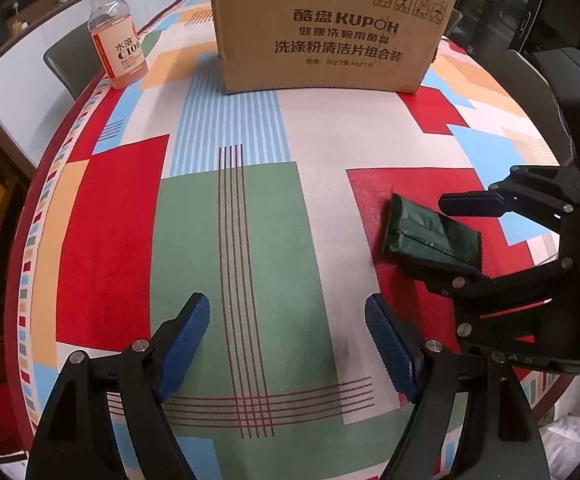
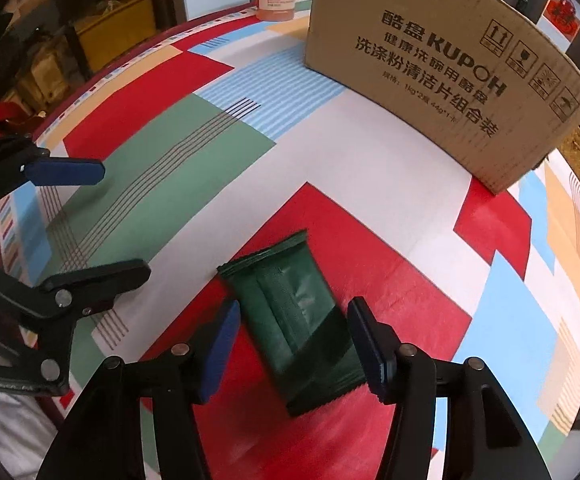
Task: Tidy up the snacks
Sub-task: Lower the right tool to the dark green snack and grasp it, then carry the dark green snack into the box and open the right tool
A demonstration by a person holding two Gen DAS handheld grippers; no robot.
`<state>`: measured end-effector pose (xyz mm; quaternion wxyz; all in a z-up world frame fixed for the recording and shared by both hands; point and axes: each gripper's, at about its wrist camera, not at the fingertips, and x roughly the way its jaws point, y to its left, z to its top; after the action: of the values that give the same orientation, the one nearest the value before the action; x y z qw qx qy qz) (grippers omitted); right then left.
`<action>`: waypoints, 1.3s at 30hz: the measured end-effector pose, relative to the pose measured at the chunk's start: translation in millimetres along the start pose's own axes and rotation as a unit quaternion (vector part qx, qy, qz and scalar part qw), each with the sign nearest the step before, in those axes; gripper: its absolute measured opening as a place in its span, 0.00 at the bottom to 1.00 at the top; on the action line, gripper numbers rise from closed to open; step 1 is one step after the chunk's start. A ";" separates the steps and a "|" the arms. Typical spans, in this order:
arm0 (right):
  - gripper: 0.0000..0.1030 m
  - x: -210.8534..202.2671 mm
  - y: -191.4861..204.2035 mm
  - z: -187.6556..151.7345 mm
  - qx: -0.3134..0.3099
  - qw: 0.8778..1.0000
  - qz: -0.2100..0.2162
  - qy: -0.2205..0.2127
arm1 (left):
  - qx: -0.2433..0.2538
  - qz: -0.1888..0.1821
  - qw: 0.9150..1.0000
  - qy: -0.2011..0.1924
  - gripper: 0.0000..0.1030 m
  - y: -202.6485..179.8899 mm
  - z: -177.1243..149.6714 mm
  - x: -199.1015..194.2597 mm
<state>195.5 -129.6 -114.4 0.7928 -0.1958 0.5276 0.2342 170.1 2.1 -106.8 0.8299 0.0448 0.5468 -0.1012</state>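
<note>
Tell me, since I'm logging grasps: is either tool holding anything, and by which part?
Nothing is held. The right tool straddles the dark green foil snack packet without pressing it; the left tool is open over bare tablecloth.

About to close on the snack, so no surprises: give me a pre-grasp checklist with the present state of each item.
1. Right gripper straddles the green snack packet: ok, a pad on each side.
2. Jaws wide enough for the packet: ok, small gaps show beside both pads; they do not press yet.
3. Packet lies flat on the tablecloth: ok.
4. Left gripper is free: ok, open over bare cloth, nothing between its fingers.
5. Cardboard box is open on top to take the packet: cannot tell, its top is out of frame.
6. Bottle is clear of the way: ok, far corner.
</note>
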 end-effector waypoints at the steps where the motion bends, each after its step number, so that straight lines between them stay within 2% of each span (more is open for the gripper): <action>1: 0.55 1.6 -1.4 1.6 0.003 1.000 0.002 0.000 | 0.000 0.000 1.000 0.000 0.78 0.5 1.3 1.0; 7: 0.55 10.2 -12.2 7.3 0.042 0.999 0.023 -0.006 | 0.005 0.007 1.000 -0.005 0.77 0.7 10.4 6.7; 9: 0.54 10.1 -13.1 7.0 0.052 0.998 0.022 -0.010 | 0.005 0.007 1.000 -0.006 0.77 1.6 12.8 8.1; 11: 0.47 9.4 -12.4 5.6 0.058 0.998 0.011 -0.016 | 0.006 0.009 1.000 -0.009 0.78 2.6 14.9 9.1; 14: 0.45 9.3 -12.8 5.1 0.069 0.997 0.008 -0.019 | 0.007 0.013 1.000 -0.012 0.78 4.6 17.6 9.1; 23: 0.44 -4.9 -20.4 -4.5 0.116 0.992 0.006 -0.041 | 0.010 0.019 0.999 -0.033 0.78 5.3 23.0 -4.0; 33: 0.44 -36.9 -40.7 -1.8 0.187 0.978 -0.006 -0.095 | 0.017 0.020 0.995 -0.092 0.79 4.9 41.4 -41.0; 39: 0.44 -61.0 -47.5 7.4 0.201 0.970 -0.018 -0.134 | 0.019 0.018 0.992 -0.124 0.79 4.5 57.8 -57.4</action>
<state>208.1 -174.1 -52.1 0.8836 -0.0092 0.4489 0.1329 201.1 2.7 -31.3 0.8922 0.0574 0.4364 -0.1009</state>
